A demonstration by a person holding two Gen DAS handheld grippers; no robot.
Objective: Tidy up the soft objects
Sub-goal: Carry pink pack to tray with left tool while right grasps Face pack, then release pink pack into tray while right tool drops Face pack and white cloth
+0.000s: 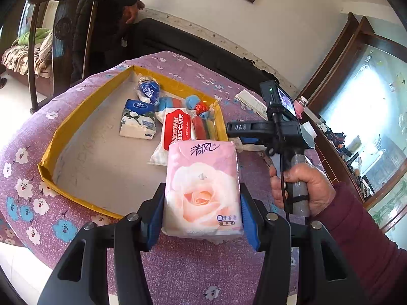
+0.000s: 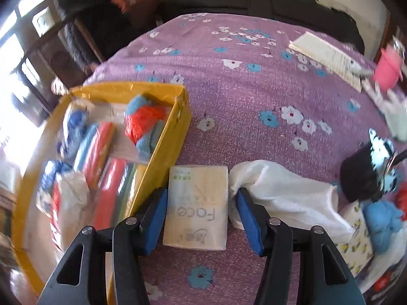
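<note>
Left wrist: pink rose-print tissue pack (image 1: pixel 202 190), printed 清风, pinched between left gripper (image 1: pixel 202 214) blue pads, held over purple floral cloth (image 1: pixel 33 203) beside yellow tray (image 1: pixel 61 129); right wrist: cream "Face" tissue pack (image 2: pixel 197 206) flat on cloth between spread right gripper (image 2: pixel 201 218) jaws, no contact visible, white bag (image 2: pixel 287 195) alongside

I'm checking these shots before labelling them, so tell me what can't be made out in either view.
- Left wrist view: the sponges in the box are partly covered by the red pack.
- Left wrist view: the right gripper's fingers, hidden behind the pink tissue pack.
- Right wrist view: the box contents are motion-blurred.
- Right wrist view: whether the fingers press the cream pack.
- Right wrist view: the clutter at the right edge is cut off.
</note>
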